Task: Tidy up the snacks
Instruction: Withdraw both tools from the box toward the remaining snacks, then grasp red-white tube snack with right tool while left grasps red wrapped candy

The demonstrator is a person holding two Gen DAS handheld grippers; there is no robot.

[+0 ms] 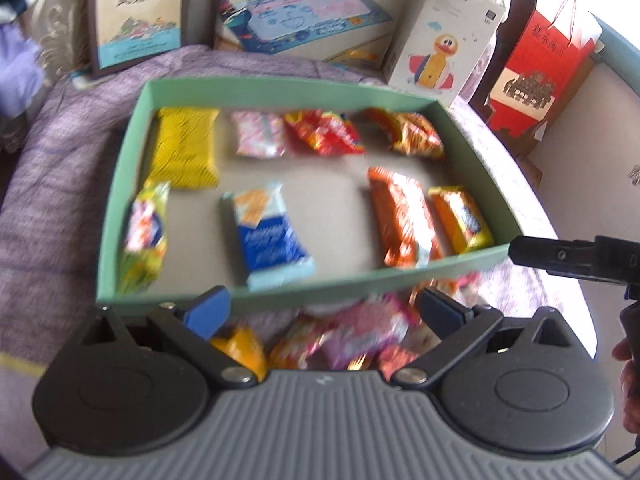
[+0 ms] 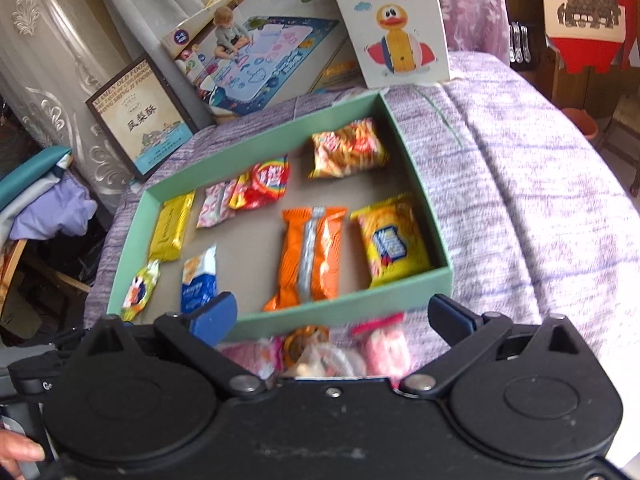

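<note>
Both grippers hover above the loose pile of snacks [image 2: 316, 354] lying on the purple-covered surface [image 2: 520, 168] just in front of the green tray [image 1: 128, 152]. The left gripper [image 1: 324, 308] has its fingers spread wide with nothing between them, and the right gripper [image 2: 332, 316] is likewise wide and empty. The step in hand looks like reaching for another packet; the next move calls for lowering onto one pouch in the heap and closing on it alone. The tray holds eight packets, laid in two rows of four. The heap is too blurred to count
</note>
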